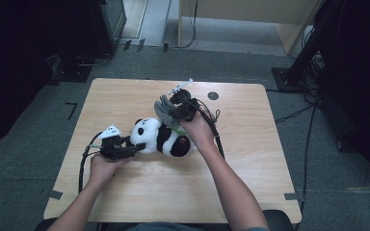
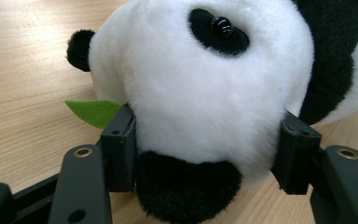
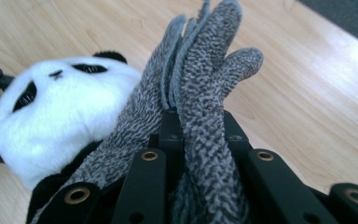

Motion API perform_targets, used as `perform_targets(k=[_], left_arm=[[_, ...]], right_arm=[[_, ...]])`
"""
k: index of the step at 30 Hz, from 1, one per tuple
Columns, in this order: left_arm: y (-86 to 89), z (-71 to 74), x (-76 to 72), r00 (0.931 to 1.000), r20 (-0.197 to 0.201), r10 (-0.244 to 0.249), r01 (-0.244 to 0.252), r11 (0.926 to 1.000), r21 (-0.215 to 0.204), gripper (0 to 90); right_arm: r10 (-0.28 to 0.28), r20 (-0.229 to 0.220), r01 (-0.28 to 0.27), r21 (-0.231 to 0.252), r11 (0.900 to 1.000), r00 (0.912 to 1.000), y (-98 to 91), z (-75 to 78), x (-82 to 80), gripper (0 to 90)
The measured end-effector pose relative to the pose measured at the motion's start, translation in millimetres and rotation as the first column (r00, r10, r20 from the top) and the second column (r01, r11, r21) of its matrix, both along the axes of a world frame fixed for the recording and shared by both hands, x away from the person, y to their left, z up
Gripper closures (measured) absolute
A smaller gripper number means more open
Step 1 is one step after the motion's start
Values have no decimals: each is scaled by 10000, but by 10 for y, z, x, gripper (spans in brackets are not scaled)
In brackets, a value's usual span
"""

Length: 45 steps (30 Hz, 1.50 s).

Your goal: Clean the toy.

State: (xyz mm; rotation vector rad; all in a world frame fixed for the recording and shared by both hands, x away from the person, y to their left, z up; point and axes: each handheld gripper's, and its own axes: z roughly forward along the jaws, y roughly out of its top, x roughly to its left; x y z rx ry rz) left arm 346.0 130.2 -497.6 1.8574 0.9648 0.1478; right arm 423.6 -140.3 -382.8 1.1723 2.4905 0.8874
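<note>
A black-and-white plush panda (image 1: 161,137) lies on its side in the middle of the wooden table (image 1: 250,159). My left gripper (image 1: 134,148) is shut on the panda's head (image 2: 200,93), one pad pressed into each side of the white fur. A green felt leaf (image 2: 93,111) sticks out by its left jaw. My right gripper (image 1: 171,111) is shut on a grey knitted glove (image 3: 200,107), which stands up from between the jaws just above the panda's body. The glove's fingers (image 1: 164,107) fan out over the toy.
A small dark round mark (image 1: 213,95) lies near the table's far edge. A white marker plate (image 1: 111,131) rides on the left gripper. Cables trail from both grippers. Beyond the table stand black equipment stands (image 1: 313,43) and a wooden cabinet (image 1: 250,19).
</note>
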Motion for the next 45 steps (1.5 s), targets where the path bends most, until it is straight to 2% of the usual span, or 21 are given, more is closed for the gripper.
perform_targets(k=[1, 2, 4, 6, 7, 9, 11, 12, 13, 15, 19, 20, 21, 22, 26, 31, 35, 37, 41, 44, 45], left_arm=[[1, 2, 1, 10000, -23, 5, -5, 10000, -17, 367], [0, 2, 2, 10000, -30, 15, -15, 10000, -40, 367], [-1, 4, 3, 10000, -42, 45, -45, 10000, -67, 368], [-1, 10, 5, 9999, -47, 100, -100, 9999, -66, 368], [-1, 10, 5, 9999, -47, 100, -100, 9999, -66, 369], [-5, 19, 6, 9998, -74, 179, -180, 9998, -116, 370], [-8, 24, 5, 9997, -92, 207, -208, 9997, -122, 370], [-9, 27, 5, 9997, -111, 219, -220, 9997, -130, 371], [-10, 33, 4, 9996, -145, 235, -237, 9997, -113, 371], [-17, 51, -1, 9994, -184, 307, -309, 9995, -94, 374], [-13, 66, -1, 9988, -274, 401, -405, 9991, -130, 376], [-11, 69, -1, 9986, -341, 411, -416, 9990, -136, 376], [-7, 68, 1, 9985, -380, 401, -405, 9991, -95, 377], [-8, 61, 1, 9986, -374, 366, -368, 9993, -52, 379], [-12, 64, -1, 9988, -356, 349, -352, 9994, -72, 381], [-6, 63, 4, 9989, -370, 283, -285, 9996, -39, 384], [2, 57, 11, 9988, -405, 282, -286, 9995, -110, 384], [3, 56, 13, 9988, -400, 272, -279, 9995, -146, 385], [6, 55, 15, 9989, -403, 248, -256, 9995, -198, 386], [1, 57, 8, 9993, -325, 210, -212, 9998, -58, 388], [-1, 58, 7, 9993, -319, 214, -216, 9998, -54, 388]], right_arm=[[18, 27, -18, 213, 9998, 10000, 3, 31, -11, 771], [94, 171, -105, 694, 9975, 9998, 27, 109, -50, 772], [239, 277, -270, 1160, 9929, 9993, 78, 192, -94, 772], [512, 449, -574, 1491, 9872, 9977, 168, 273, -148, 772], [512, 449, -574, 1491, 9872, 9977, 168, 273, -148, 772], [914, 556, -1001, 1803, 9785, 9943, 320, 328, -227, 771], [1041, 624, -1138, 1810, 9769, 9926, 360, 326, -243, 772], [1277, 568, -1361, 1842, 9734, 9902, 477, 296, -290, 771], [1277, 568, -1361, 1842, 9734, 9902, 477, 296, -290, 771], [1565, 314, -1596, 1930, 9681, 9872, 644, 180, -348, 771], [1828, -73, -1791, 1657, 9698, 9831, 787, -11, -374, 771], [1828, -73, -1791, 1657, 9698, 9831, 787, -11, -374, 771], [1875, -193, -1828, 1455, 9723, 9821, 809, -70, -374, 770], [1867, -365, -1815, 1153, 9766, 9817, 805, -148, -364, 770], [1782, -486, -1720, 1107, 9789, 9828, 728, -128, -342, 769], [1941, -300, -1928, 397, 9804, 9805, 571, -80, -351, 770], [1871, -432, -1857, 330, 9820, 9814, 452, -76, -332, 771], [1758, -590, -1737, 395, 9840, 9827, 312, -74, -305, 771], [1611, -605, -1584, 477, 9862, 9851, 204, -54, -287, 772], [1286, -296, -1278, 267, 9914, 9913, 72, -2, -268, 770], [1232, -395, -1215, 431, 9917, 9916, 30, 1, -253, 770]])
